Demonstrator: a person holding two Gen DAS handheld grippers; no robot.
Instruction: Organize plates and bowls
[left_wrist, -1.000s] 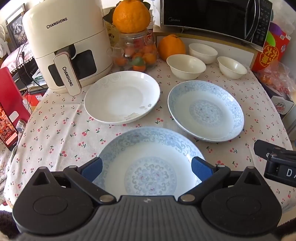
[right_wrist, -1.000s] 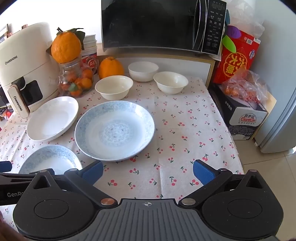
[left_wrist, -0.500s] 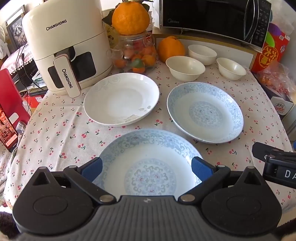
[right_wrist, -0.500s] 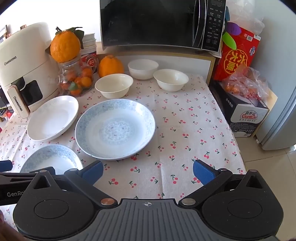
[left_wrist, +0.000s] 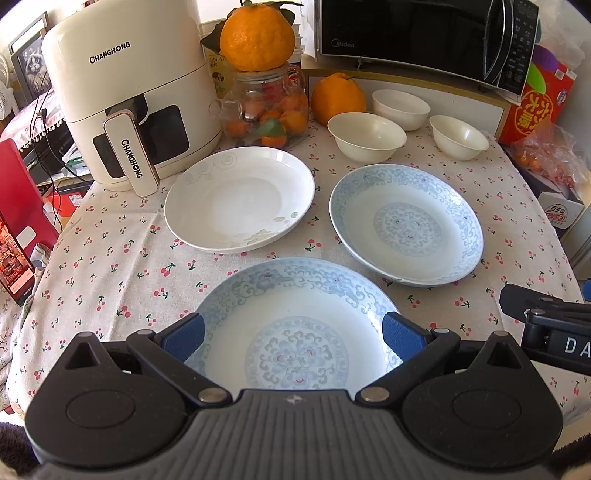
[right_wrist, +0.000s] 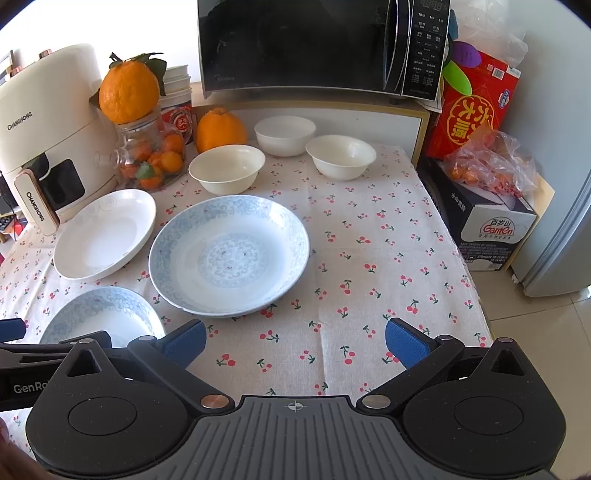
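Left gripper (left_wrist: 293, 338): spread wide over near blue plate (left_wrist: 295, 325) (not touching). Right gripper (right_wrist: 295, 341): spread, empty, above tablecloth (right_wrist: 369, 258). Far blue plate (right_wrist: 229, 256), white plate (left_wrist: 240, 197) w/ 3 bowls (right_wrist: 227, 168) behind.

Both views are bright with daylight and sharp at the centre. Light falls from the upper left: the white plate (left_wrist: 239, 199) is almost washed out, and the air fryer (left_wrist: 125, 96) beside it shows a soft sheen. The microwave (right_wrist: 317, 44) door is a dark, reflective surface. Shadows under the 3 bowls are faint and short. Fisheye bending curves the counter (right_wrist: 369, 258) edges, and black vignetting fills the corners of each frame.
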